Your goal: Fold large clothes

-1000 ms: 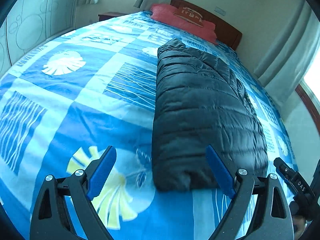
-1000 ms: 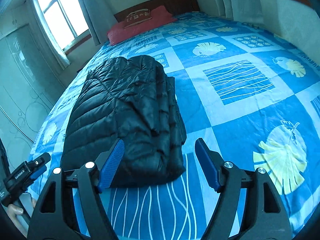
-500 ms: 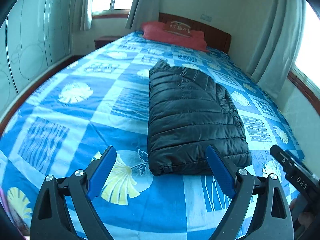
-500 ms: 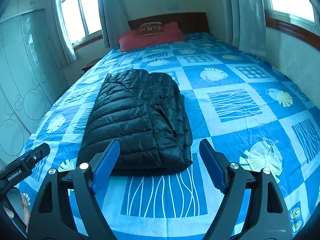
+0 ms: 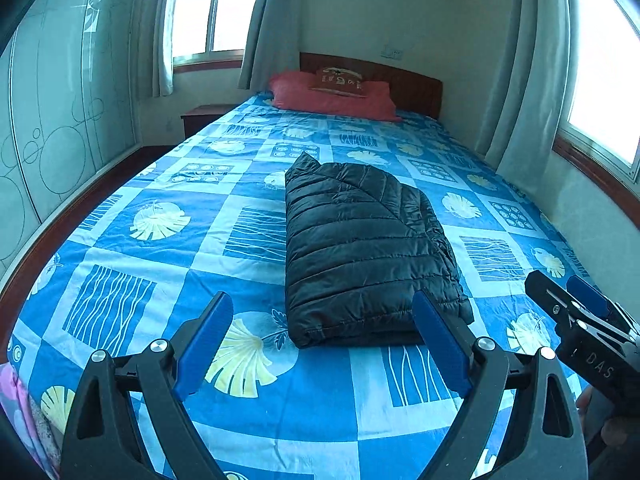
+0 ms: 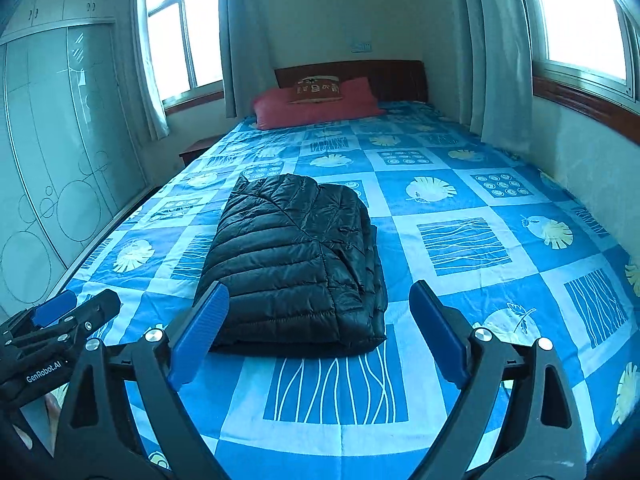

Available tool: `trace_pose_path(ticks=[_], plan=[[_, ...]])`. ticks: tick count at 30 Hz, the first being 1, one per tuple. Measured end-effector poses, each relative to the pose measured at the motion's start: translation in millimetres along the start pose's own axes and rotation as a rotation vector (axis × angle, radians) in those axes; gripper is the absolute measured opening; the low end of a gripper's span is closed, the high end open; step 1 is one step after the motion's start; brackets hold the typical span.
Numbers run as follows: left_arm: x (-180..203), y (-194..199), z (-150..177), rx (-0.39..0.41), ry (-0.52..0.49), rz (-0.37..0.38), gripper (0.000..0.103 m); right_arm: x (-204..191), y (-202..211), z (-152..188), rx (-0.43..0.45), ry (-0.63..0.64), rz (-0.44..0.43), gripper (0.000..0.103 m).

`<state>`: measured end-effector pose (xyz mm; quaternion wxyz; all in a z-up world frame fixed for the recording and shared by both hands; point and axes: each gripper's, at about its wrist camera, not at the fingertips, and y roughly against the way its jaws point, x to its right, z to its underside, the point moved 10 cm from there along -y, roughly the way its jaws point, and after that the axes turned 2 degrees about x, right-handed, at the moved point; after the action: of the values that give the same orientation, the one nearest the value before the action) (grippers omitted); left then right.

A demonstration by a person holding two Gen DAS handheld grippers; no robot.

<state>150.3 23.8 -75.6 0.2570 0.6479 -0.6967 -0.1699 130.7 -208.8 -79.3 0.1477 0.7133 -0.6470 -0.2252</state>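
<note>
A black quilted down jacket (image 5: 360, 252) lies folded into a long rectangle on the blue patterned bed (image 5: 160, 264); it also shows in the right wrist view (image 6: 296, 264). My left gripper (image 5: 320, 344) is open and empty, held above the bed's near end, short of the jacket's near edge. My right gripper (image 6: 316, 332) is open and empty, also in front of the near edge. The right gripper shows at the right edge of the left wrist view (image 5: 580, 320). The left gripper shows at the left edge of the right wrist view (image 6: 60, 320).
A red pillow (image 5: 332, 96) and a wooden headboard (image 6: 348, 74) stand at the far end. A glass-door wardrobe (image 6: 52, 168) runs along the left. A wall with windows and curtains (image 6: 504, 60) is on the right. A nightstand (image 5: 204, 118) stands far left.
Both grippers have pulled back and up from the jacket toward the foot of the bed. More of the room is in view. The jacket has not moved.
</note>
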Motion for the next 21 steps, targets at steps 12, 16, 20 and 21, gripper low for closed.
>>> trace_pose_path(ticks=[12, 16, 20, 21], plan=[[-4.0, 15.8, -0.7, 0.028, 0.013, -0.019, 0.09, -6.7, 17.4, 0.8, 0.026, 0.026, -0.003, 0.092], [-2.3, 18.5, 1.4, 0.027, 0.012, -0.013, 0.09, -8.4, 21.8, 1.9, 0.029, 0.023, -0.011, 0.092], [-2.4, 21.5, 2.8, 0.032, 0.008, -0.018, 0.09, -9.2, 22.7, 2.4, 0.03, 0.025, -0.014, 0.092], [-3.1, 21.4, 3.1, 0.032, 0.009, -0.02, 0.09, -9.9, 22.9, 2.5, 0.03, 0.025, -0.015, 0.092]])
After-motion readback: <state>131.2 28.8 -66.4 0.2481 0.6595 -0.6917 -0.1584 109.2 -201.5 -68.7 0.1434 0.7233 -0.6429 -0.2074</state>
